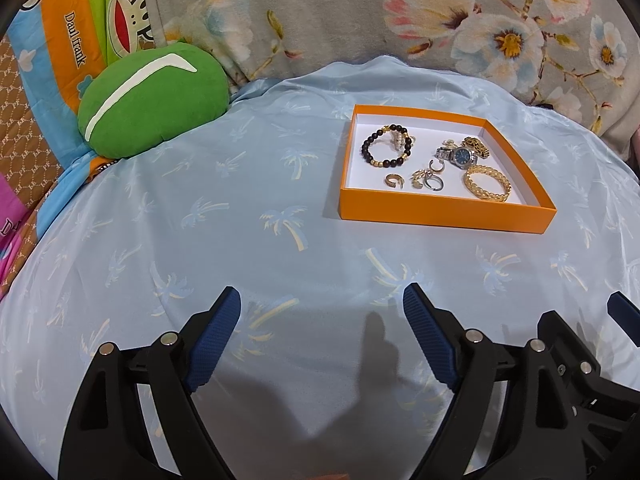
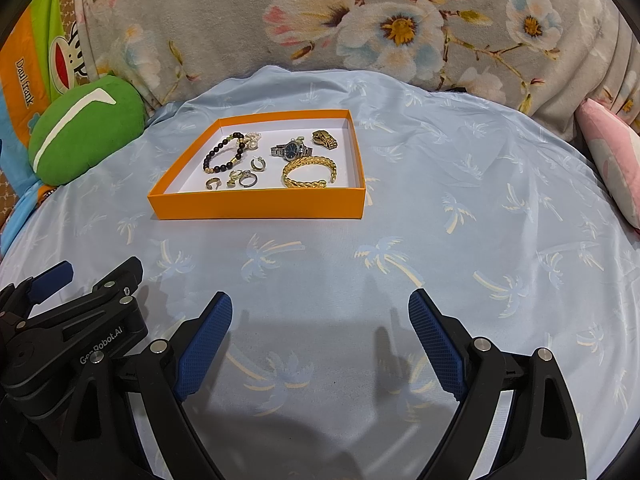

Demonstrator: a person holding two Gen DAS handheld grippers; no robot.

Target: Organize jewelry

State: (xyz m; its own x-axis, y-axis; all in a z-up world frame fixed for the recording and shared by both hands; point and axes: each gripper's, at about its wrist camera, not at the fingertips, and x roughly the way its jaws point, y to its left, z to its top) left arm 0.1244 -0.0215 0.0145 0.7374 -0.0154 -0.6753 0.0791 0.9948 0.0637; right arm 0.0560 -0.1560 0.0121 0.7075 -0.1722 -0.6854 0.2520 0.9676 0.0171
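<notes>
An orange tray [image 1: 440,212] [image 2: 256,204] with a white floor lies on the light blue palm-print cloth. In it lie a dark bead bracelet [image 1: 385,151] [image 2: 224,157], a blue-faced watch [image 1: 462,157] [image 2: 292,149], a gold braided bangle [image 1: 487,182] [image 2: 309,172], a gold watch band [image 1: 476,145] [image 2: 325,138] and several small rings [image 1: 433,182] [image 2: 248,179]. My left gripper [image 1: 322,302] is open and empty, well short of the tray. My right gripper [image 2: 320,304] is open and empty, also short of the tray.
A green round cushion [image 1: 154,100] [image 2: 86,142] sits at the far left. A floral blanket [image 1: 400,12] [image 2: 360,20] runs along the back. A pink pillow [image 2: 612,156] lies at the right. The other gripper shows at each view's edge.
</notes>
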